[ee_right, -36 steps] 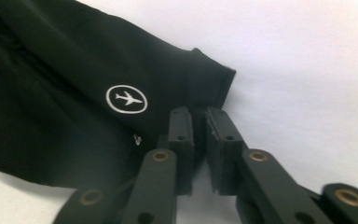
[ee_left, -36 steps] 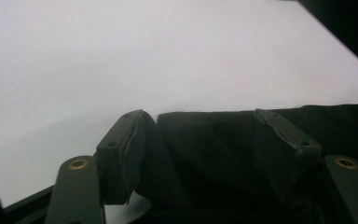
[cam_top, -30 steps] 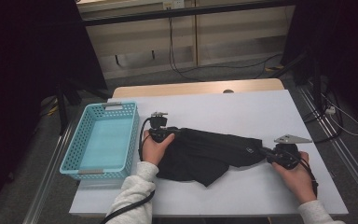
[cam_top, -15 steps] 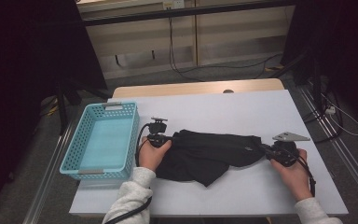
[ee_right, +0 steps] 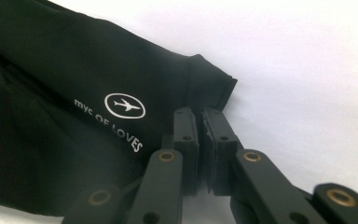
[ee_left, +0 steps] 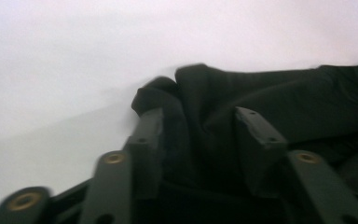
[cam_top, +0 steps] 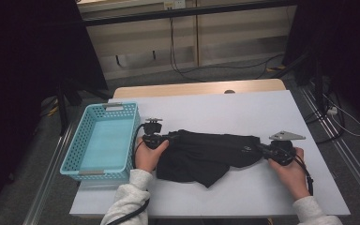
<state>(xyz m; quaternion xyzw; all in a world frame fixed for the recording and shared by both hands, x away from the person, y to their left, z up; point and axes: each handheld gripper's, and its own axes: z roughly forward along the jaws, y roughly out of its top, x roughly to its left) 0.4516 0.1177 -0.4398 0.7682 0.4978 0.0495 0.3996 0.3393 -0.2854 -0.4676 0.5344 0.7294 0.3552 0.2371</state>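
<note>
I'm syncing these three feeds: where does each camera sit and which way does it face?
High view: above the person's side, facing forward and down on the table; both forearms show.
Left gripper view: on the left gripper, facing the garment; jaws apart, just opened.
Right gripper view: on the right gripper, jaws pinching the garment's edge.
All share the garment.

Beyond the left gripper [cam_top: 168, 138], bare white table [cam_top: 225, 112] runs open to the far edge. On its outer side the blue basket [cam_top: 101, 140] stands just beside the hand, blocking that way. Between it and the right gripper [cam_top: 261, 149] the black garment [cam_top: 206, 154] covers the surface. Outside the right gripper, table lies free.
</note>
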